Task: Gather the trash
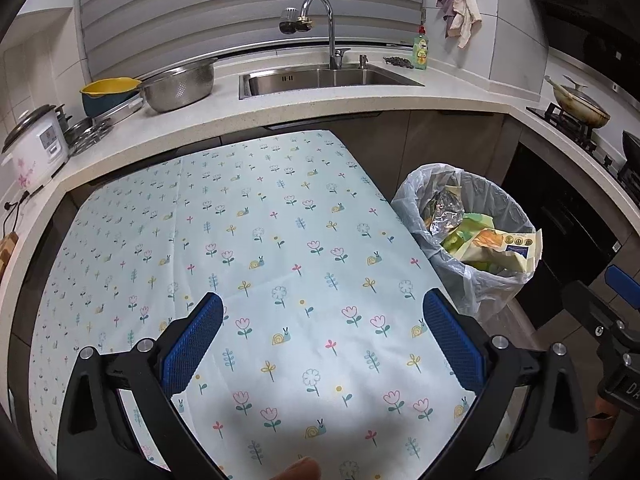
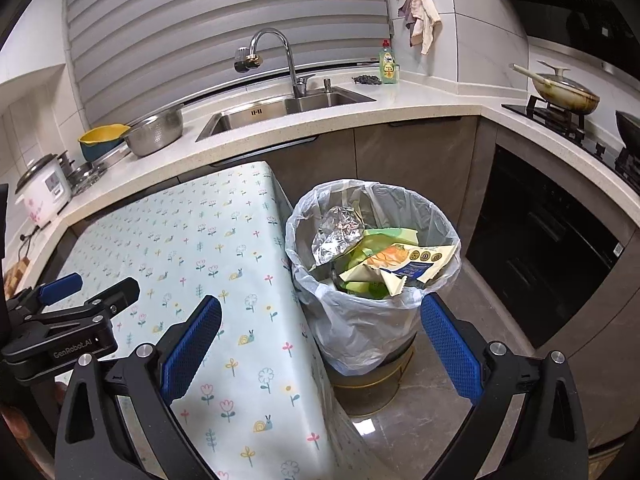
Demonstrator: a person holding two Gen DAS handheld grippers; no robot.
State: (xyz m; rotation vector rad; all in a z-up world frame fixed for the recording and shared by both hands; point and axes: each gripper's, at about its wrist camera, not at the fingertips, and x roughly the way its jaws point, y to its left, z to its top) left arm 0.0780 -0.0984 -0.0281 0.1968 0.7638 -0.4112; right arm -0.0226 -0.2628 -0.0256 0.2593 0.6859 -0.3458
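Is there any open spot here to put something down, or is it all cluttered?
The flowered tablecloth is bare from the counter edge to the bin side. The counter between the colander and sink is also free. Crowded: the left corner by the rice cooker, and the full trash bin.

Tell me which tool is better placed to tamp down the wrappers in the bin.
Right. The right tool is open and faces the trash bin with its wrappers; the left tool, also open, hangs over the tablecloth.
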